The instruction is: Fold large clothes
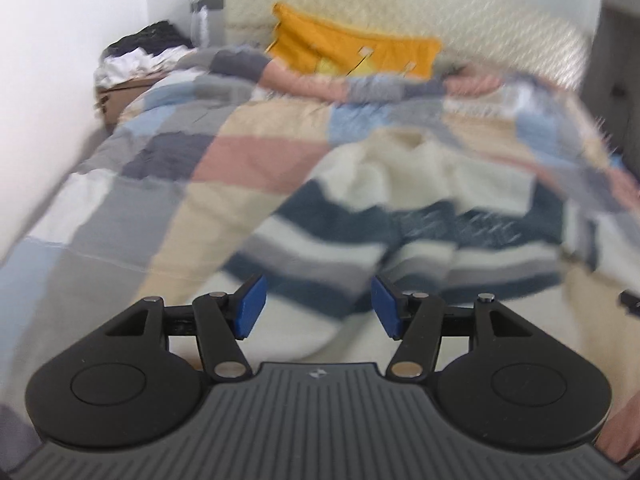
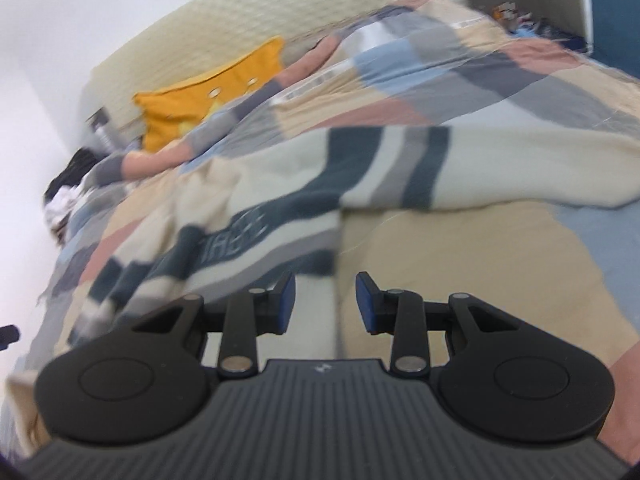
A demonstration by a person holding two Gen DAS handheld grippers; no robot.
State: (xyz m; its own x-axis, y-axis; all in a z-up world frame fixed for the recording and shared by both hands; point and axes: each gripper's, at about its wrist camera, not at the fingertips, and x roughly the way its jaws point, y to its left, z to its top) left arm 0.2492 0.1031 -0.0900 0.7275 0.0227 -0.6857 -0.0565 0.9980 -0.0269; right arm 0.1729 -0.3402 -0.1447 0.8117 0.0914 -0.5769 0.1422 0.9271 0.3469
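- Bedroom setting: one bed covered by a patchwork quilt point(image 1: 168, 200) fills both views, with a cream quilted headboard point(image 1: 400, 12) along the top of the frame and a white wall point(image 1: 52, 60) at the left edge.
- One orange cushion point(image 1: 344, 48) leans against the headboard, upper centre in the left wrist view, upper left in the right wrist view.
- One heap of dark and white clothes point(image 1: 140, 48) sits on a brown box at upper left of the left wrist view. It lies well apart from my fingers.
- One striped sweater point(image 1: 400, 216), cream with dark teal and grey bands, lies crumpled on the quilt at frame centre. This is the task garment.
- Left gripper point(image 1: 319, 306): my two blue pads point(image 1: 252, 306) stand apart and released. The sweater's lower edge shows behind the gap between them; no cloth is pinched.
- Right gripper point(image 2: 325, 304): my two pads stand apart, at a narrower gap, and clamp nothing. The sweater point(image 2: 280, 216) spreads across the middle of the right wrist view, a cream strip of it running down behind the gap.
- Both views are blurred; fine contact detail cannot be confirmed.
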